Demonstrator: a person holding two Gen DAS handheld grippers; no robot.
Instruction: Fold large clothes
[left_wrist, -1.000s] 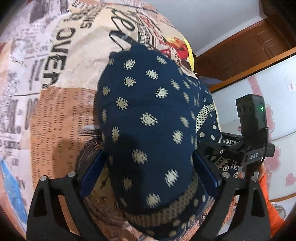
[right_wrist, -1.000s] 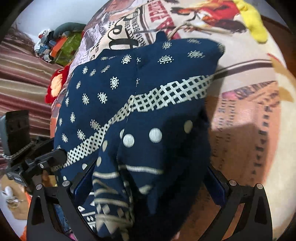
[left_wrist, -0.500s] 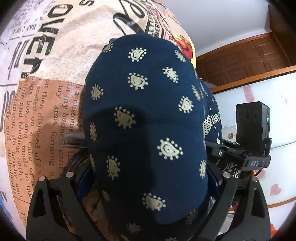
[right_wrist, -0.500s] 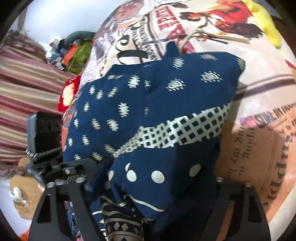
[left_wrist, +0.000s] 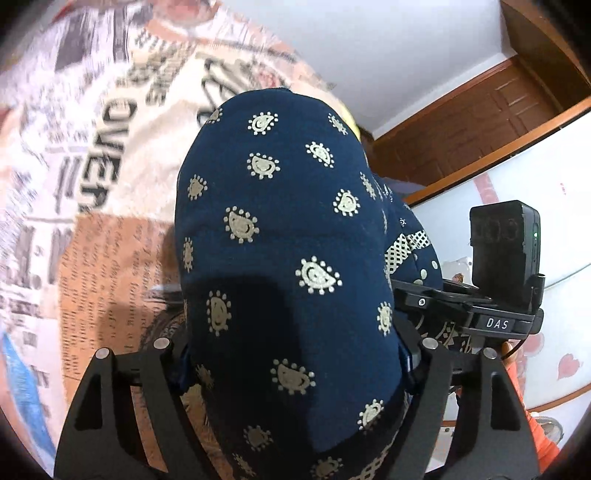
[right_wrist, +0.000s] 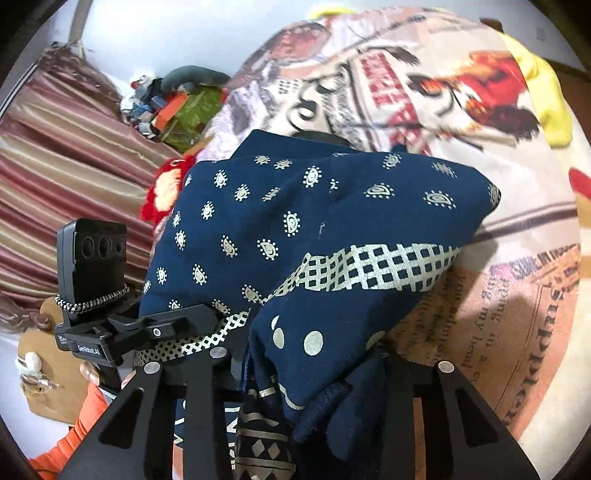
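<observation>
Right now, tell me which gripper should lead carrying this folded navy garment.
Probably right. The right gripper is closing with bunched navy garment between its fingers; the left gripper, also closing, straddles a thick fold and looks looser.

The garment (left_wrist: 288, 236) is soft matt navy cloth with cream printed motifs. The bedspread (left_wrist: 110, 155) under it is a printed cloth, also matt. Both grippers (right_wrist: 306, 369) look like matt black plastic with small shiny metal screws. The door (left_wrist: 491, 122) is brown wood, slightly glossy. The curtain (right_wrist: 62, 162) is striped cloth with a satin shine.
</observation>
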